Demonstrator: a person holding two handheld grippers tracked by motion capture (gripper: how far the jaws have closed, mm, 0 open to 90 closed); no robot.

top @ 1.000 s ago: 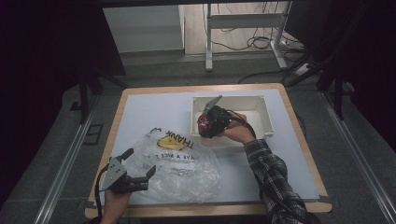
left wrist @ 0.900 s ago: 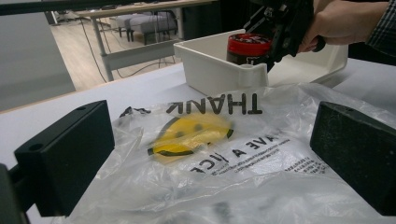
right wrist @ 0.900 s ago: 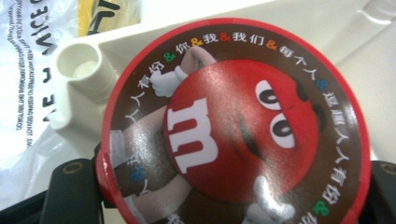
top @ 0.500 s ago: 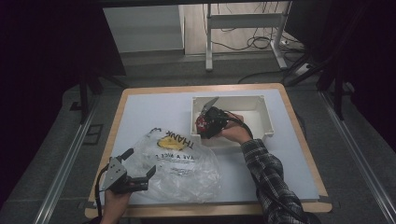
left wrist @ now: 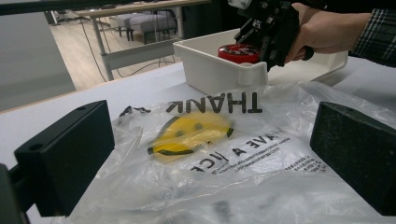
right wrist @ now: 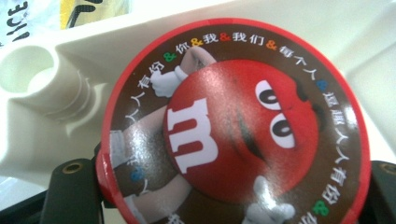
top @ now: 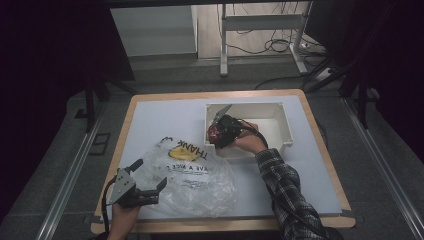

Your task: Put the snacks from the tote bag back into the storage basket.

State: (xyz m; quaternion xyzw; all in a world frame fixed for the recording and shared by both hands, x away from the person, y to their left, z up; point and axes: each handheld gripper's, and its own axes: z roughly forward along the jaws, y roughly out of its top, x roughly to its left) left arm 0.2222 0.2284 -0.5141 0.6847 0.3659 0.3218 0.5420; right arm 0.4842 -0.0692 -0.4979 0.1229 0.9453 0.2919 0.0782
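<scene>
Red candy tin (right wrist: 233, 126) sitting clamped between the two black jaws of the right gripper (top: 218, 134), one jaw on each side of its round rim. Lid facing the right gripper view: a red cartoon candy character with a white "m", ringed by a brown band of Chinese characters. Jaws closed in as far as the tin's width is allowing.

Tin is hanging at the near-left corner of the white plastic bin (top: 286, 131), level with its rim; left gripper view is showing the tin (left wrist: 239, 52) just behind the bin's front wall (left wrist: 210, 72). Whether it is touching the bin floor, cannot tell. Right hand (top: 248, 142) is gripping the tool from the side, plaid sleeve (top: 285, 187) trailing back toward the near edge of the desk (top: 165, 117).

Left gripper (top: 145, 180) is resting low at the near-left part of the desk, its jaws standing wide apart and holding nothing. Between and under them is lying the clear plastic bag (top: 192, 172), crumpled flat, printed with a yellow smiley face and black "THANK" lettering. Jaws appear to be sitting at the bag's near-left edge; pads are not pressing on the film. Left hand (top: 122, 217) is coming in from the bottom edge.

Bag and bin are lying just beside each other, bag's far edge close to the bin's front wall.
</scene>
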